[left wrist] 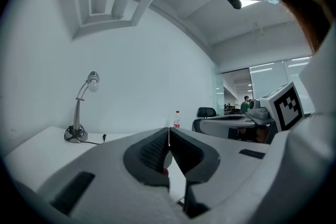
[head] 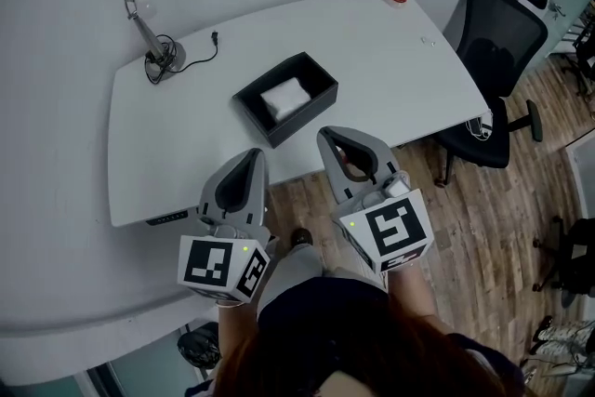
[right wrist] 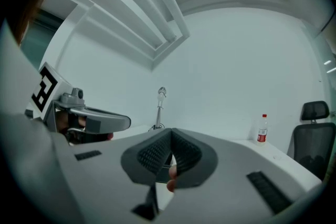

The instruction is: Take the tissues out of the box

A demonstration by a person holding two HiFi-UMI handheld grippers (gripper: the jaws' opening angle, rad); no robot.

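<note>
The black box (head: pixel 304 119) sits open on the white desk (head: pixel 381 51), turned a bit sideways. The white tissues (head: pixel 284 96) lie inside it, down below the rim. Nothing has been taken out yet.

The left gripper (head: pixel 253 154) and the right gripper (head: pixel 327 138) are both on the near side of the desk, short of the box. Each one is pinched closed with nothing in it. The 2 gripper views show the dark pads pressed together and only the wall and desk past them.

I think the step now is to reach for the box. Here is how to do it well:

- Spread the jaws of 1 gripper wide before it goes down into the box. Closed jaws would just poke the tissues.
- Come in from above, right over the white stack, so the jaws do not bump the box walls.
- Put 1 jaw on each side of the stack, then squeeze gently. Tissues are soft and squish, so a hard squeeze could tear or crumple them.
- The box looks light and may slide or lift up with the tissues. The other gripper can press on the rim or a wall to keep it down.
- Lift straight up until the tissues are clear of the rim.
</note>
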